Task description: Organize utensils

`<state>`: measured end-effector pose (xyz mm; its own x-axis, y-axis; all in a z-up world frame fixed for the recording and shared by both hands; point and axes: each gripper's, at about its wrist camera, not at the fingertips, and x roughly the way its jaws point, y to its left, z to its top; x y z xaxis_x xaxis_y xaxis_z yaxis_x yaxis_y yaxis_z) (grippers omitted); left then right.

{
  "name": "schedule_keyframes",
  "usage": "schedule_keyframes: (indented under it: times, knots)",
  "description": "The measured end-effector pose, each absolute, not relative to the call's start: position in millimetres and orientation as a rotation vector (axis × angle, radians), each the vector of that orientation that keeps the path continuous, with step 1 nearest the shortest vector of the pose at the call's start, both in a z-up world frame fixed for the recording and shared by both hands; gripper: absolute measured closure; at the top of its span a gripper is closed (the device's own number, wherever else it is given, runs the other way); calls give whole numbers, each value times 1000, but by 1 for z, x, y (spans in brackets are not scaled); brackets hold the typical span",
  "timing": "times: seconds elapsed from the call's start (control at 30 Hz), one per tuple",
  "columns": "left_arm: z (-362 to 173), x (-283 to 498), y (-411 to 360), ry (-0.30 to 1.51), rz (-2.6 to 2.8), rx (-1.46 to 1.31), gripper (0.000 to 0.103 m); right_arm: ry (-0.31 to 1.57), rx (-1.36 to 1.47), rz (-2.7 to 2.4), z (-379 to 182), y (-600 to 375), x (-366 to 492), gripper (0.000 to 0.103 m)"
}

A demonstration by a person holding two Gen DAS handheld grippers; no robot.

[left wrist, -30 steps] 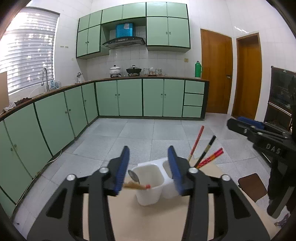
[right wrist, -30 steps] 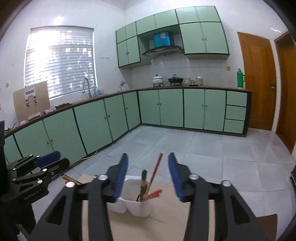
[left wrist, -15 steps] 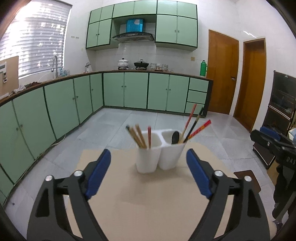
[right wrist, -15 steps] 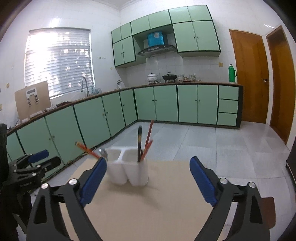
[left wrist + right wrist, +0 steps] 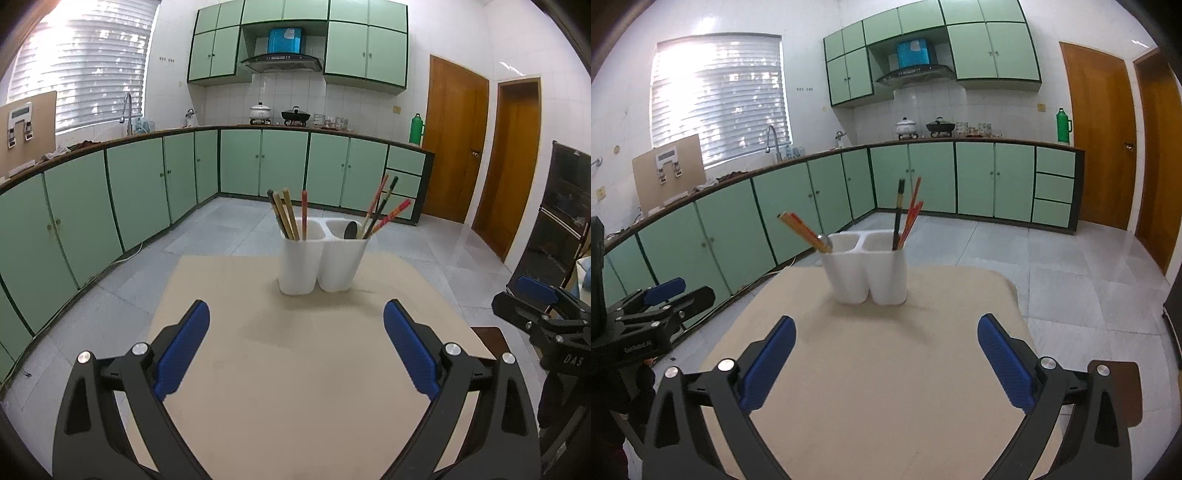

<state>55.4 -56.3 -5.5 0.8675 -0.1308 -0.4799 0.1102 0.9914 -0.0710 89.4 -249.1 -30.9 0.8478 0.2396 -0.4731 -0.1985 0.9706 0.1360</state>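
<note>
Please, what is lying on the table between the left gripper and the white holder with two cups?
Nothing: in the left wrist view, only bare beige table lies between the opening left gripper and the white plastic two-cup holder.

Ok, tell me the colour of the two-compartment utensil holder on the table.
White, clearest in the left wrist view.

Both fisheye cameras are sitting just behind their own blue-padded jaws and looking forward and slightly down across the beige counter (image 5: 295, 387), facing the green kitchen cabinets (image 5: 280, 162). They are sharing the white two-compartment plastic holder (image 5: 317, 258) (image 5: 868, 275). The left view is catching the right gripper (image 5: 535, 317) at its right edge; the right view is catching the left gripper (image 5: 661, 302) at its left edge.
</note>
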Motion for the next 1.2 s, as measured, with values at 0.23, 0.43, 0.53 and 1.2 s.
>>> schedule_keyframes:
  times: [0.23,0.43,0.53,1.2]
  knots:
    - [-2,39,-61,493,-124,-31,10,507,73,258,-25,-241,78,6]
    - [8,30,-66,455,-128,-14,10,481,62,264,-12,-238,77,6]
    - [14,30,-67,437,-122,-4,10,464,58,267,-5,-238,78,6]
    - [22,35,-67,391,-122,-6,10,439,31,275,2,-231,94,6]
